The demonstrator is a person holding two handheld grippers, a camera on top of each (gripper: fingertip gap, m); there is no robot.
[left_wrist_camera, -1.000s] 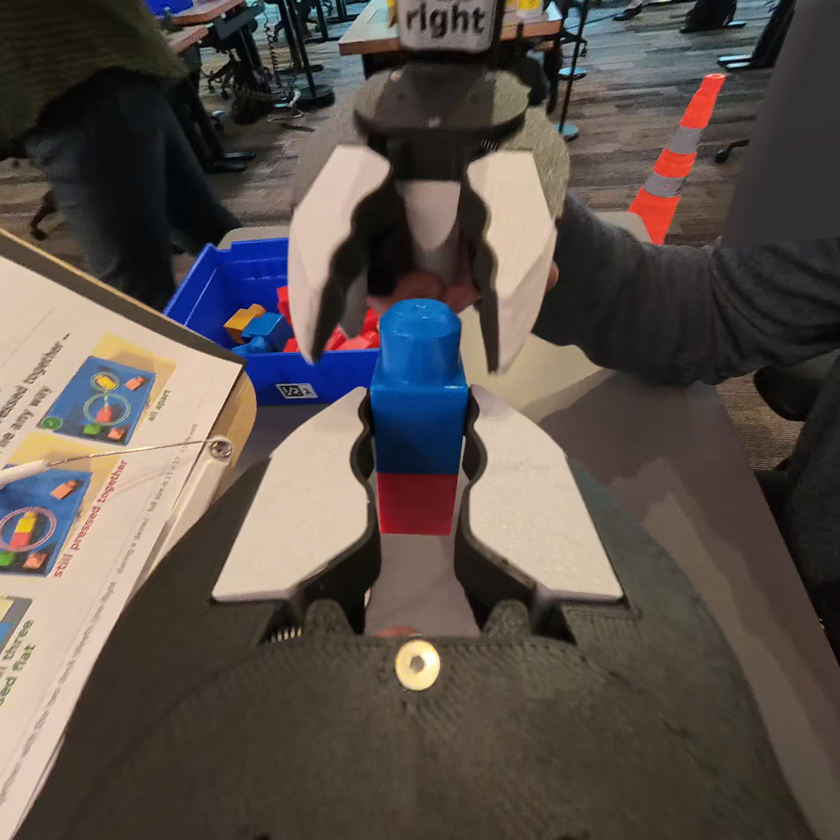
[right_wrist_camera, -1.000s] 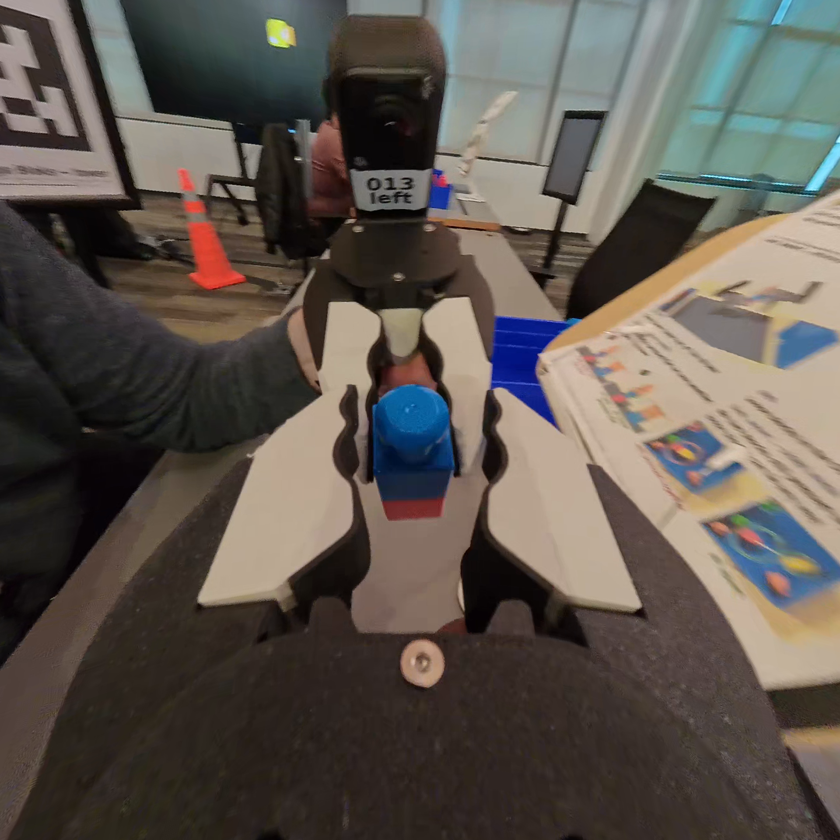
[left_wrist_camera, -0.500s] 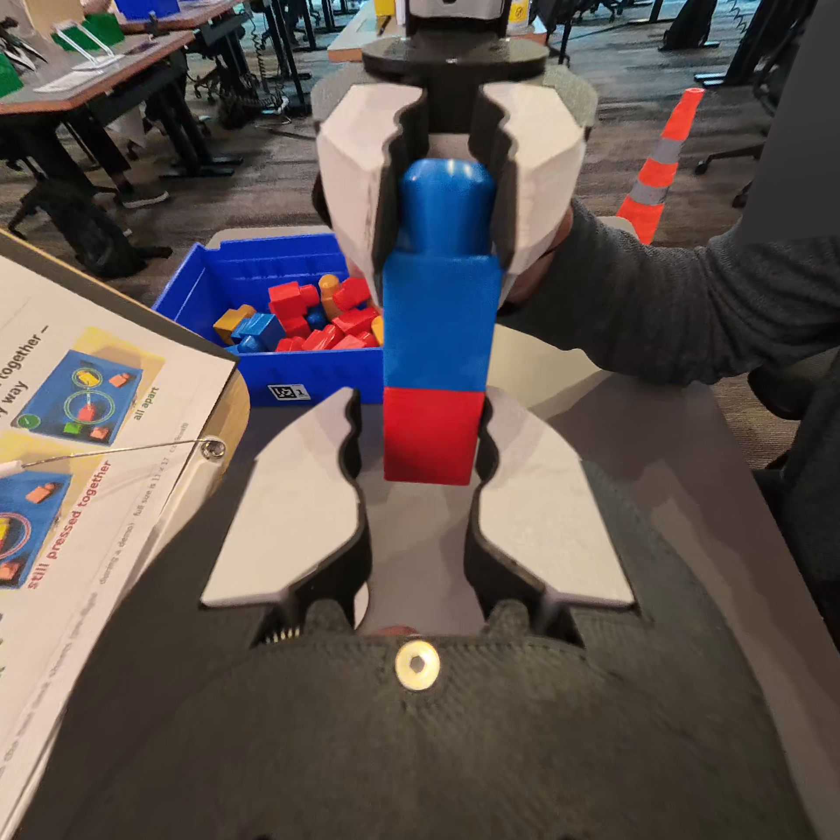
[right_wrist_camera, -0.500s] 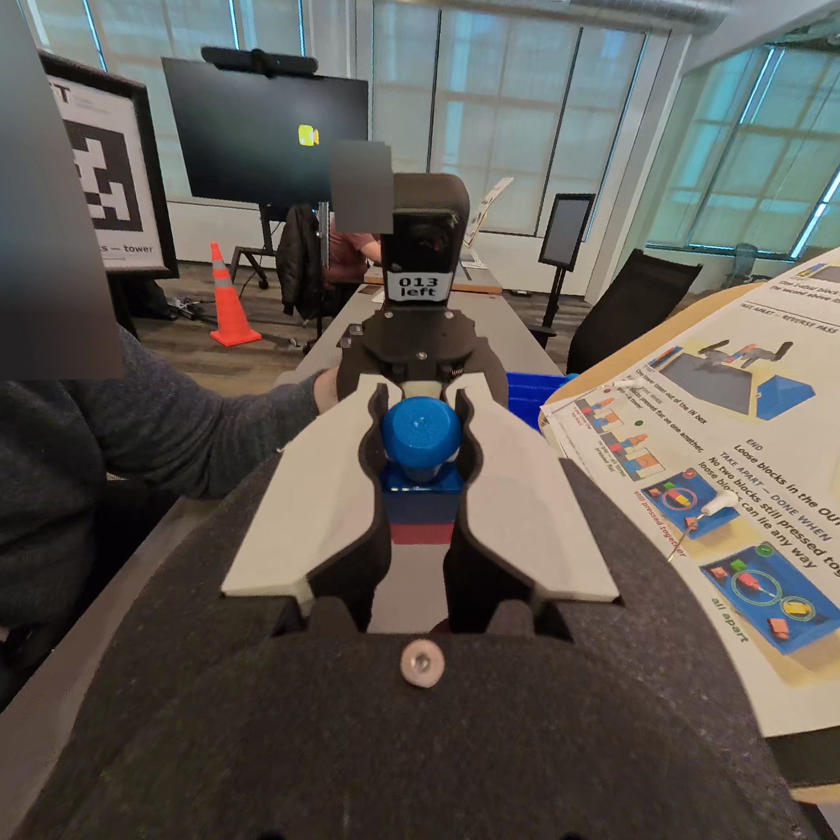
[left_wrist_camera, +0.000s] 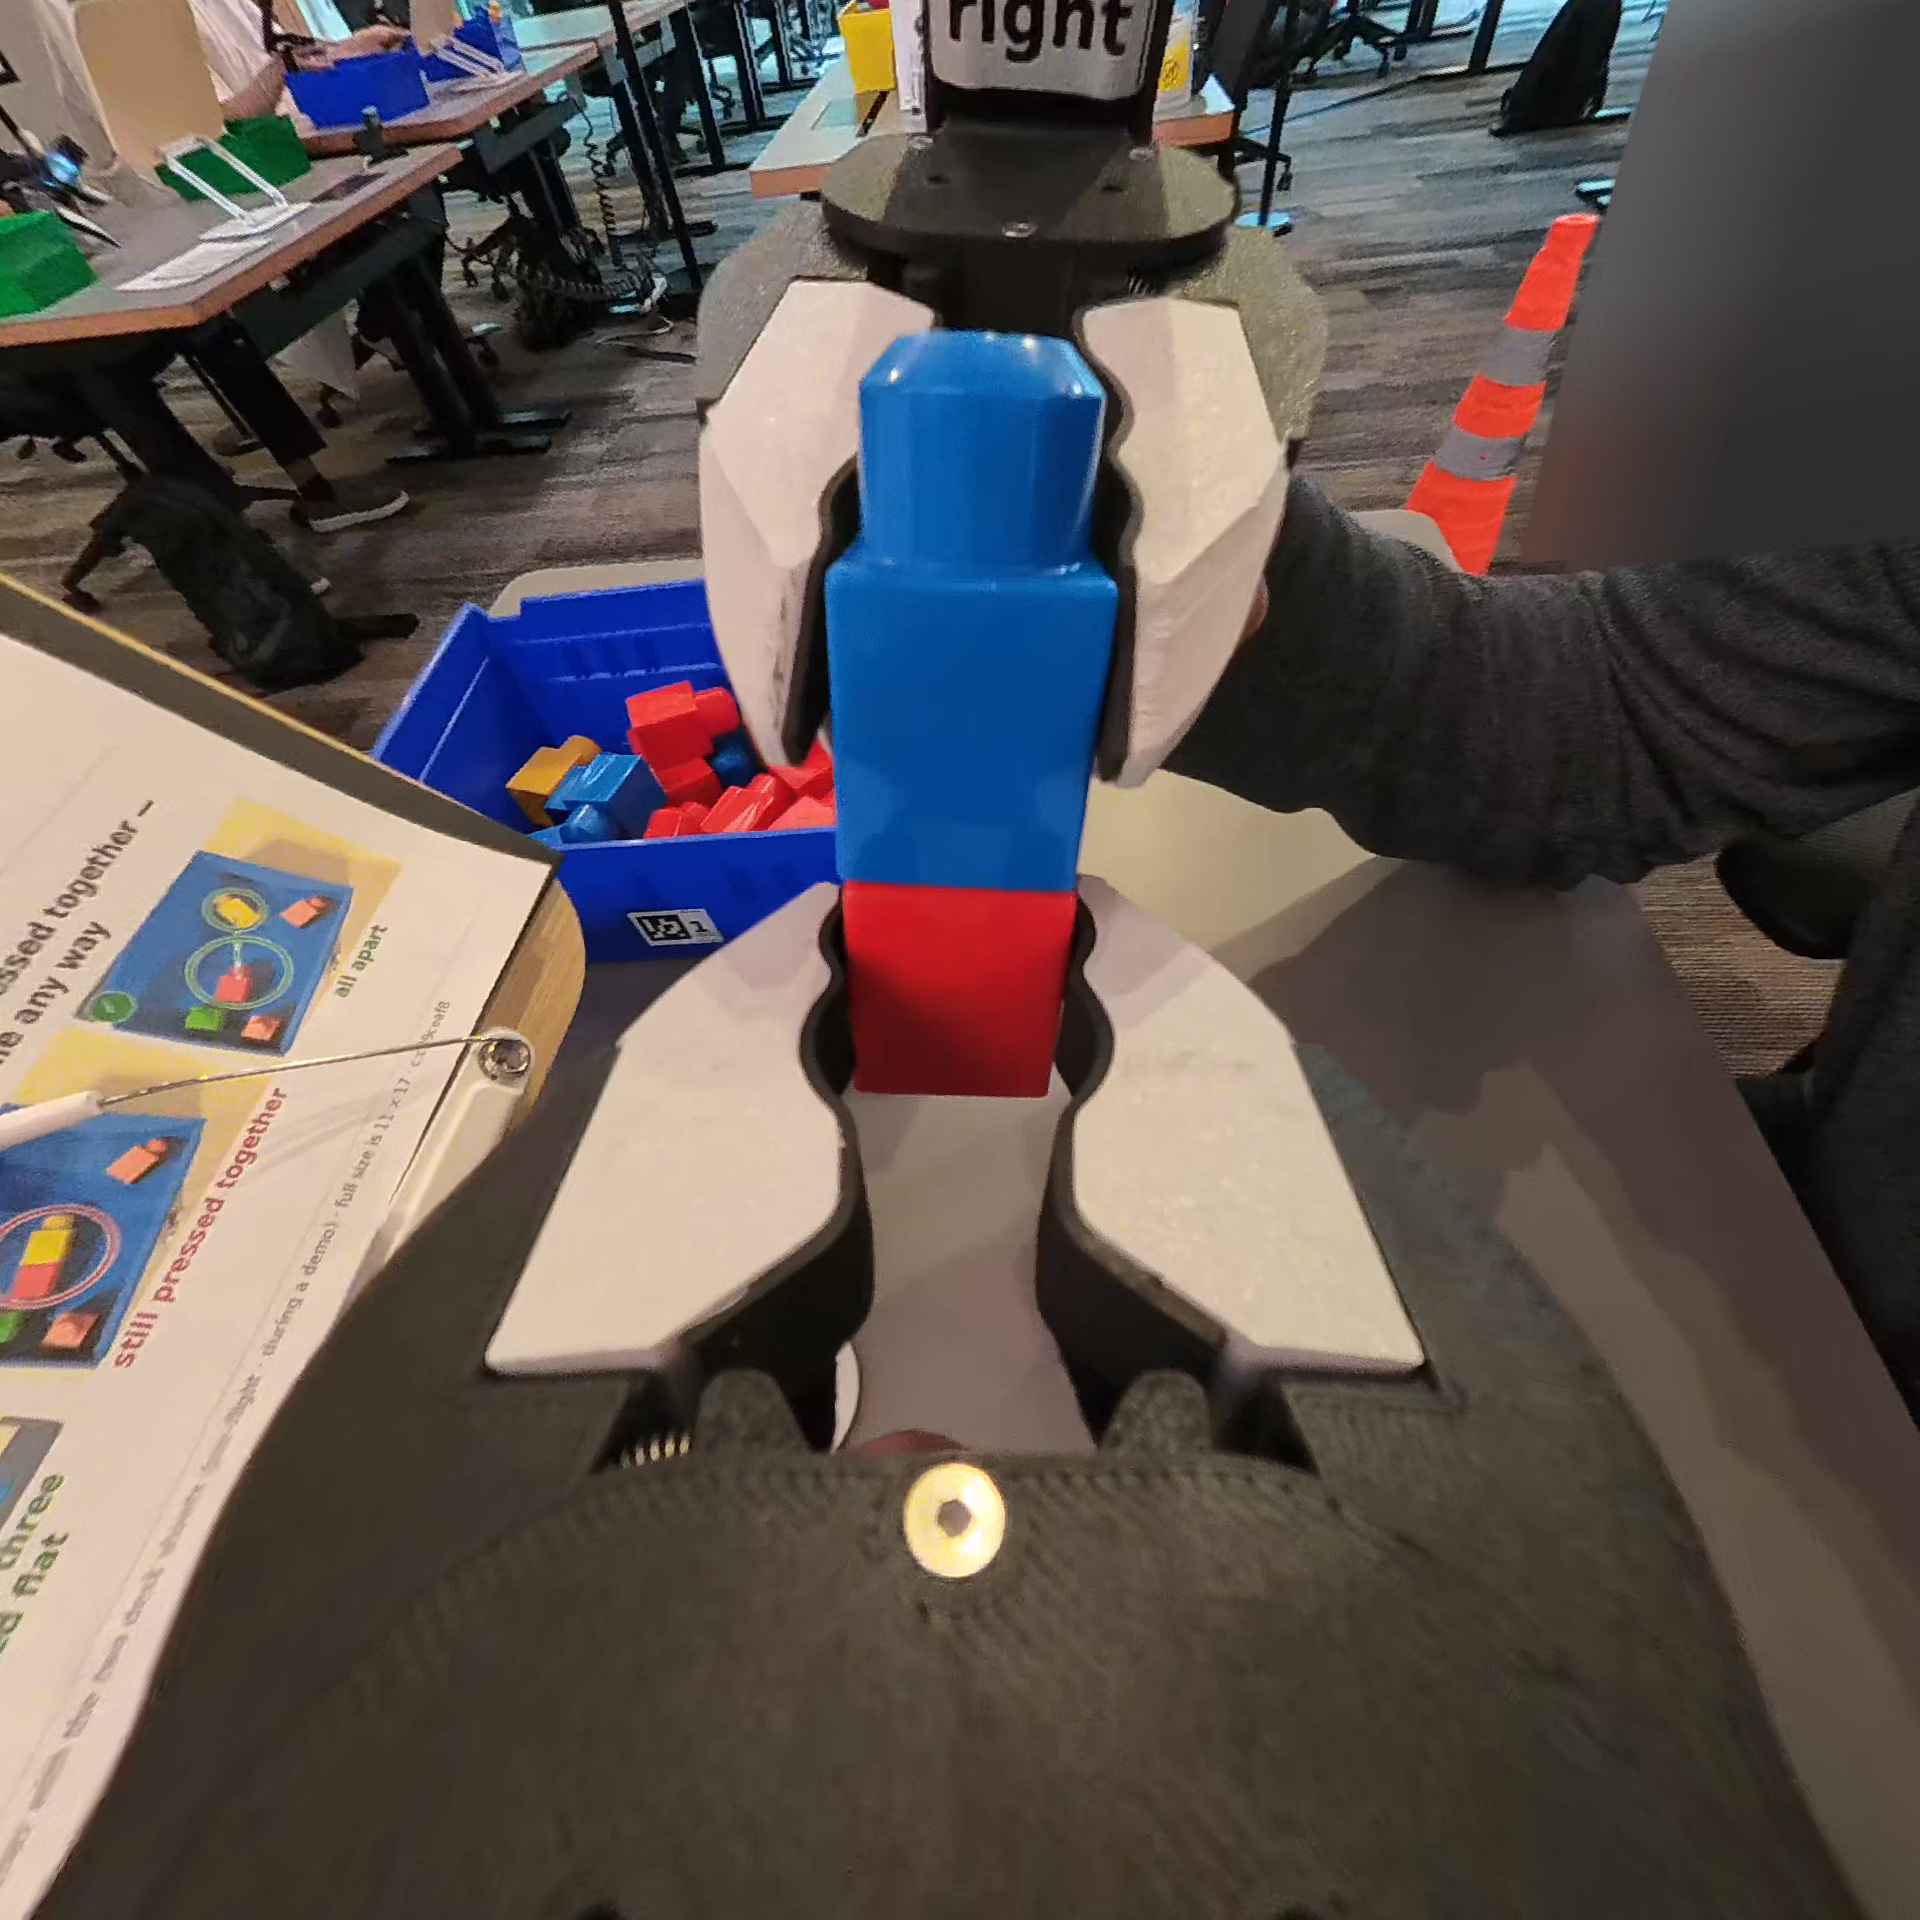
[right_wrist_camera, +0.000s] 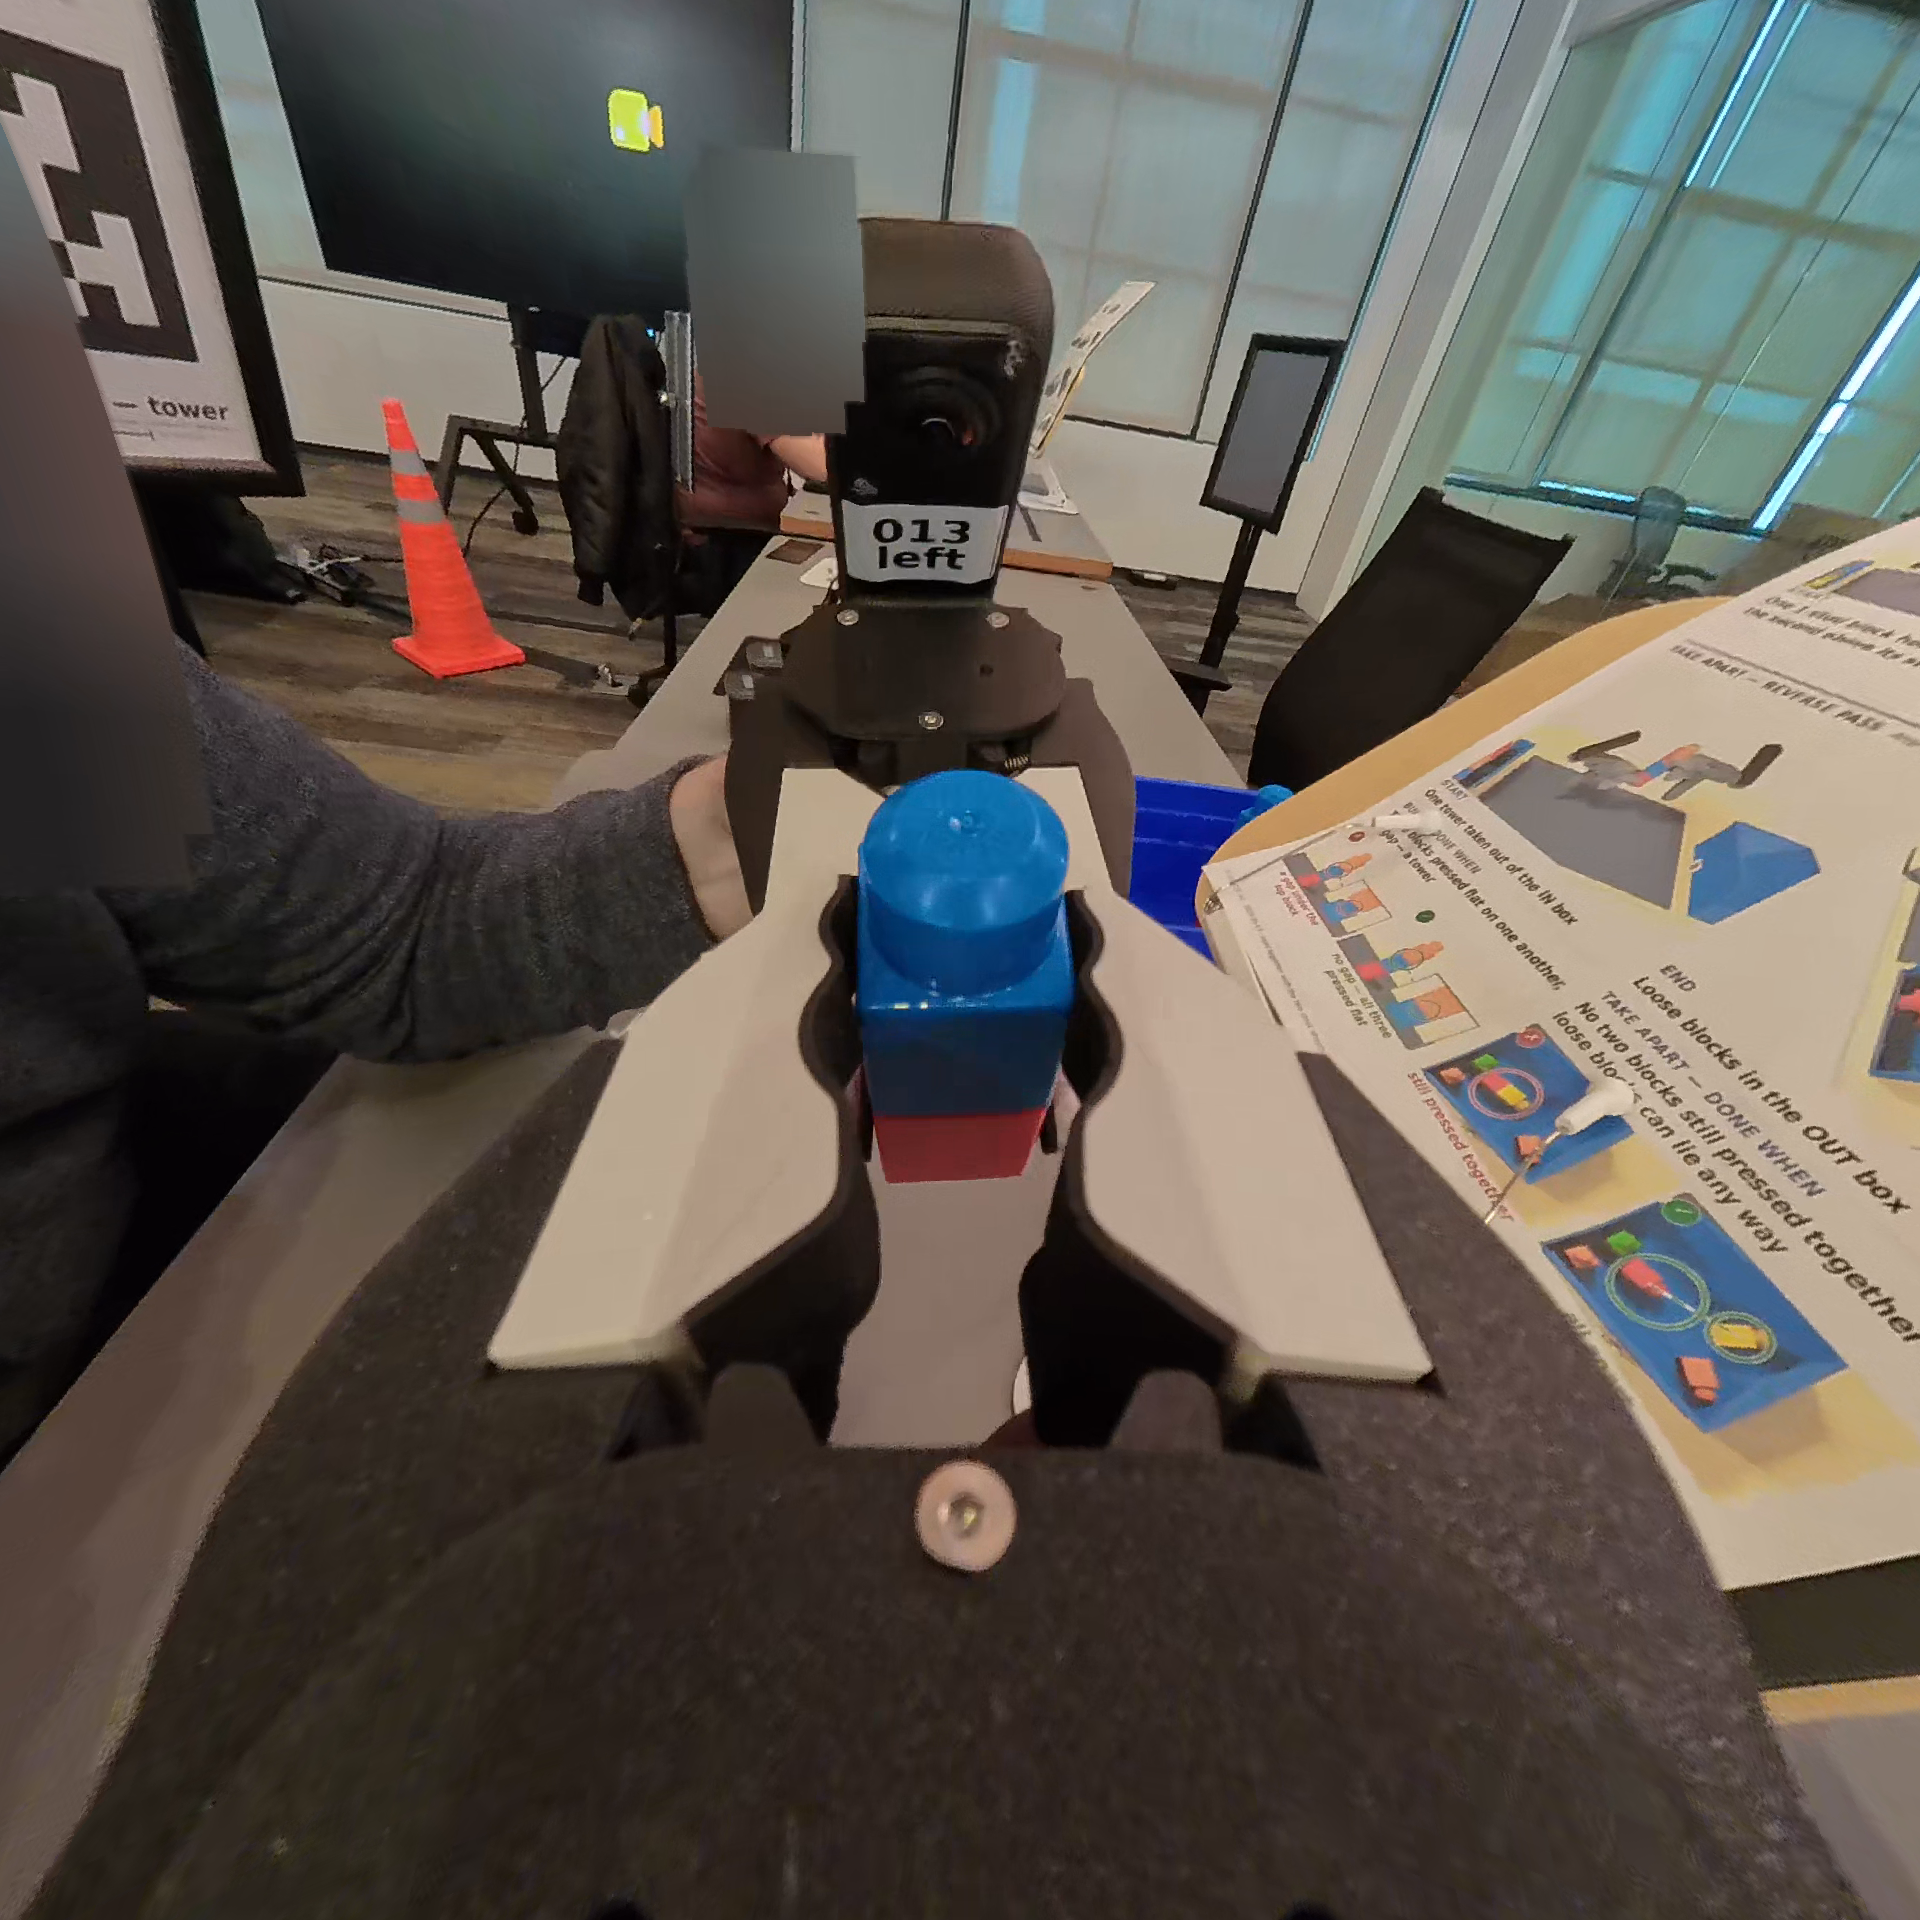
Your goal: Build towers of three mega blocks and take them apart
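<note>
A two-block stack stands between my grippers: a blue block (left_wrist_camera: 966, 707) with its stud up, on a red block (left_wrist_camera: 956, 987). My left gripper (left_wrist_camera: 956, 977) is shut on the red block at the bottom. My right gripper (left_wrist_camera: 961, 727) faces it from across and is shut on the blue block. In the right wrist view my right gripper (right_wrist_camera: 961, 935) clamps the blue block (right_wrist_camera: 961, 997), the red block (right_wrist_camera: 956, 1143) shows below it, and the left gripper's fingers (right_wrist_camera: 810, 831) show behind. The stack is held above the grey table (left_wrist_camera: 1455, 1039).
A blue bin (left_wrist_camera: 644, 883) with several red, blue and yellow blocks stands behind the stack to the left. A tilted board with an instruction sheet (left_wrist_camera: 208, 1039) is on my left, also seen in the right wrist view (right_wrist_camera: 1662, 1039). An orange cone (left_wrist_camera: 1496, 416) stands on the floor. Spacing between my two grippers at the tips: around 5 cm.
The right gripper came down and shut on the blue block. The left gripper let go of the stack, which rose, and has now shut lower down, on the red block.
</note>
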